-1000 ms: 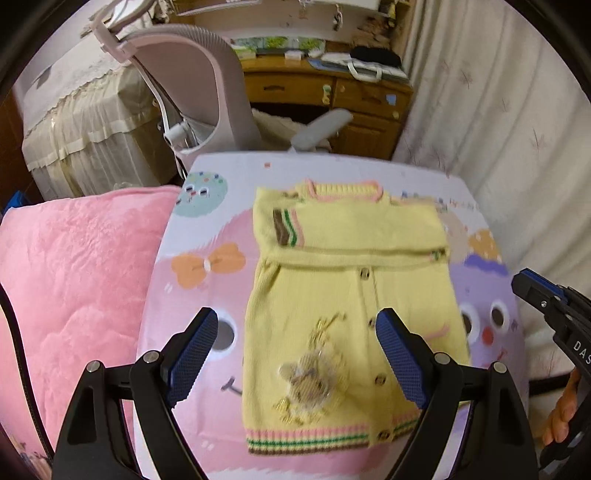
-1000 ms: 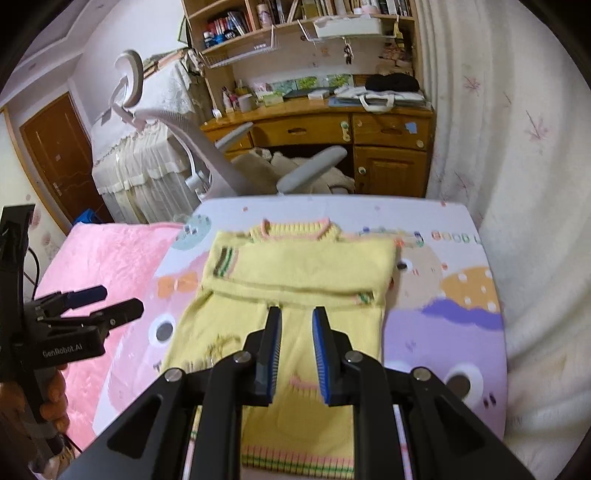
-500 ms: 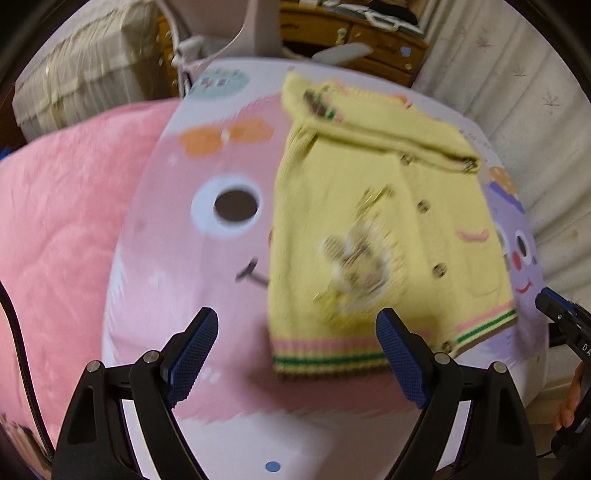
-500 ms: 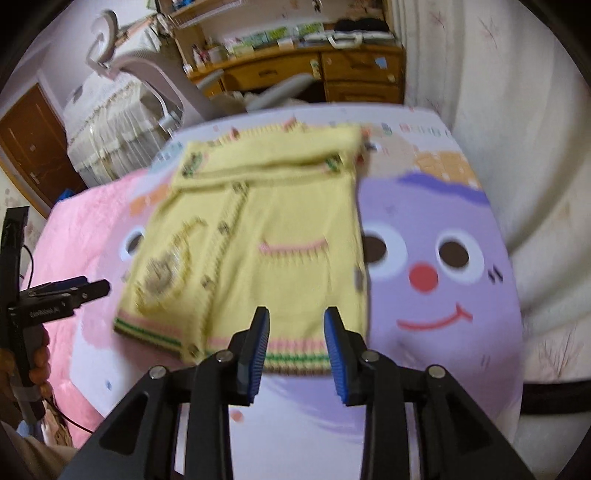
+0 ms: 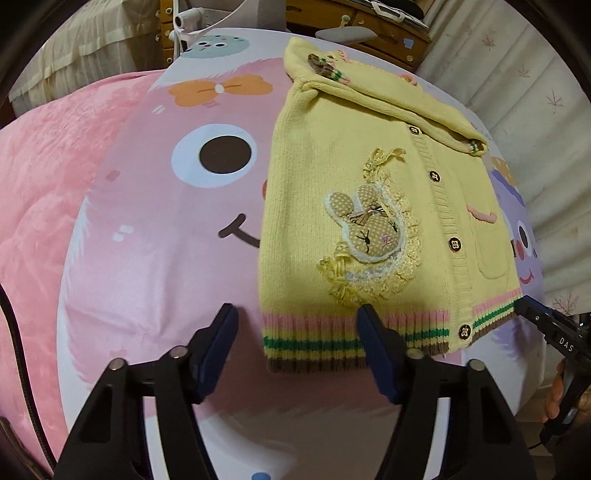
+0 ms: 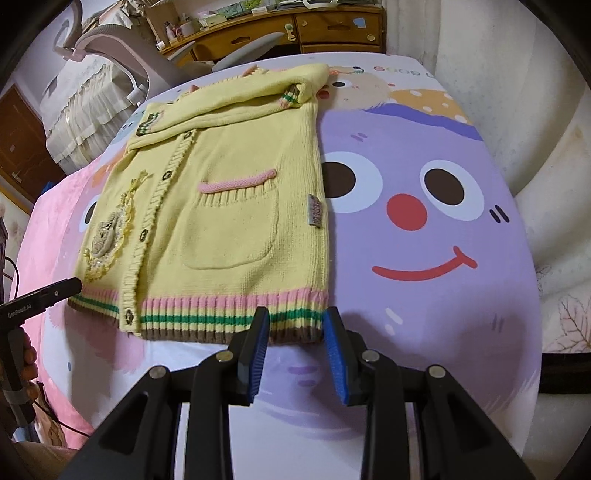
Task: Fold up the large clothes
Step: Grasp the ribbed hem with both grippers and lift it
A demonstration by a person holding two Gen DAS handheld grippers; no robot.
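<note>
Yellow cardigan [image 5: 325, 177] flat on cartoon sheet [image 5: 155, 266]. Left gripper [image 5: 295, 317] closing astride its left hem corner, nothing pinched. Right gripper [image 6: 295, 321] part-open astride right hem corner, unclamped.

Both wrist views look steeply down, close over the cardigan [image 5: 369, 206] hem (left corner, right corner).

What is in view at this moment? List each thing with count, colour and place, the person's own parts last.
cardigan: one, yellow, striped hem, sleeves folded across its top, flat on the sheet
cartoon sheet: one, pink and purple faces, under the cardigan
blanket: one, pink, beside the sheet
office chair: one, pale, behind the sheet
desk: one, wooden, at the back
left gripper: one, black with blue pads, closing, at the hem's left corner
right gripper: one, same colours, at the hem's right corner
</note>
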